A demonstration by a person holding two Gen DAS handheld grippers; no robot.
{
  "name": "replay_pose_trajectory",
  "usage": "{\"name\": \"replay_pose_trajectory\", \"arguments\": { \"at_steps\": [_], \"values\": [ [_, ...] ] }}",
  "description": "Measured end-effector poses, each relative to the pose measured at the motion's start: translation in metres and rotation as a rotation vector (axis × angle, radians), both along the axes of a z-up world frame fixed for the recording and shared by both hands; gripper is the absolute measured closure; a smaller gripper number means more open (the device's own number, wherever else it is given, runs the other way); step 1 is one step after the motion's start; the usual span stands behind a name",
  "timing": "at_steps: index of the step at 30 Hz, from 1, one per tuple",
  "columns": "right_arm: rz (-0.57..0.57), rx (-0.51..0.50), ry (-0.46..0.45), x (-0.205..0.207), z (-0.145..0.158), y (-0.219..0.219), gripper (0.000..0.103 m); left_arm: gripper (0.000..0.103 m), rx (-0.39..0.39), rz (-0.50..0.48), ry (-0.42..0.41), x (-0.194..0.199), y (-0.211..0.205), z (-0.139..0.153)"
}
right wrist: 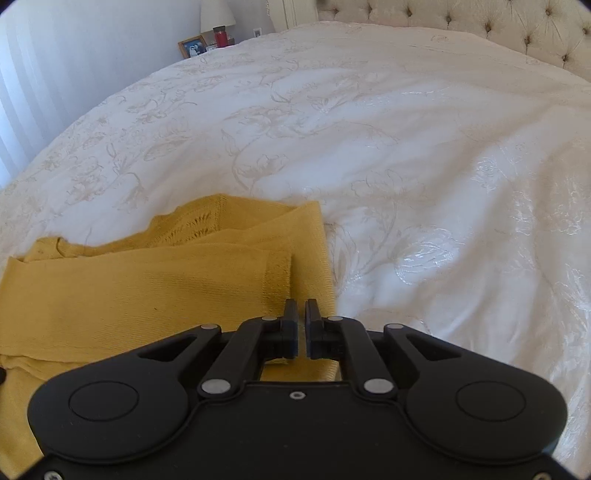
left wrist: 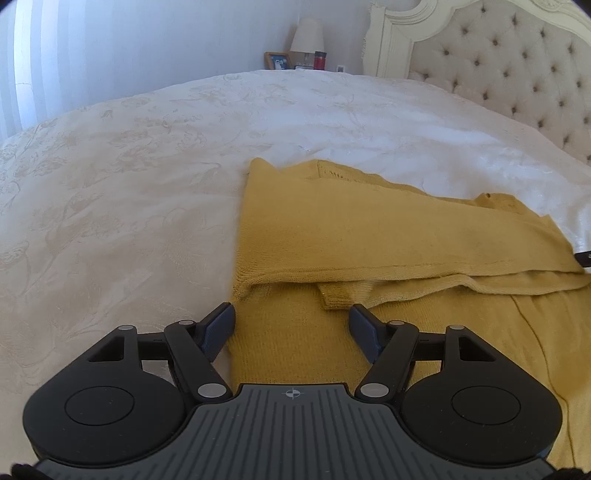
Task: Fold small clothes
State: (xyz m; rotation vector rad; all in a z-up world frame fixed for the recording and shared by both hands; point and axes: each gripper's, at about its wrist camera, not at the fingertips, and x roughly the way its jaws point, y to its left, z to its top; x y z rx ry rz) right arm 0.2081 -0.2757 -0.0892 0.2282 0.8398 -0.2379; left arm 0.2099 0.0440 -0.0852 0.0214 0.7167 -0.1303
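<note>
Bed (left wrist: 122,192), covered by a white floral-embossed bedspread (right wrist: 406,155), fills most of both views. Tufted cream headboard (left wrist: 517,66) at far right in the left wrist view; it runs along the far edge in the right wrist view.

Mustard-yellow knit garment (left wrist: 369,236) lies flat on the bedspread, near side of the bed. Left wrist view: it occupies the near centre and right, with one layer folded across the body and a ribbed cuff (left wrist: 338,293) showing beneath the fold edge. Right wrist view: the garment sits near left; a sleeve is laid across it, its ribbed cuff end (right wrist: 277,275) just beyond the gripper tips. An openwork knit panel (right wrist: 201,225) is visible at the garment's far edge.

Left gripper (left wrist: 291,326): jaws spread wide, nothing between them, positioned over the garment's near left part; the left finger is at the garment's left edge.

Right gripper (right wrist: 301,321): jaws nearly together, a narrow slit between them. The tips sit over the garment's right edge; whether fabric is pinched cannot be told.

Far side, beyond the bed: lamp with pale shade (left wrist: 307,35), framed photo (left wrist: 277,60), red cup (right wrist: 221,37).
</note>
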Motion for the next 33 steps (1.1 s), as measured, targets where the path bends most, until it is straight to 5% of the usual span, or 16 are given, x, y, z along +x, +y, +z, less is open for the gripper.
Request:
{"name": "replay_pose_trajectory", "arguments": {
  "at_steps": [3, 7, 13, 21, 23, 29, 33],
  "values": [
    [-0.011, -0.071, 0.005, -0.010, 0.001, 0.001, 0.081, 0.035, 0.032, 0.046, 0.016, 0.000, 0.014, 0.005],
    [0.002, -0.110, -0.106, -0.024, 0.021, 0.013, 0.059, 0.035, 0.025, 0.086, -0.056, -0.002, 0.025, 0.032],
    [0.121, -0.044, -0.163, -0.001, 0.025, 0.051, 0.039, 0.032, 0.008, -0.014, -0.087, 0.025, -0.015, 0.052],
    [0.121, -0.026, -0.113, 0.031, -0.010, 0.064, 0.037, 0.030, 0.147, -0.049, 0.024, 0.061, -0.054, 0.006],
    [0.111, -0.033, -0.112, 0.030, -0.016, 0.060, 0.033, 0.017, 0.160, -0.047, 0.020, 0.062, -0.050, -0.005],
    [0.111, -0.037, -0.148, 0.025, -0.025, 0.061, 0.029, 0.001, 0.143, 0.008, 0.020, 0.061, -0.043, -0.011],
    [0.107, -0.044, -0.183, 0.019, -0.028, 0.063, 0.026, 0.000, 0.105, 0.033, 0.028, 0.061, -0.039, -0.011]
  ]
}}
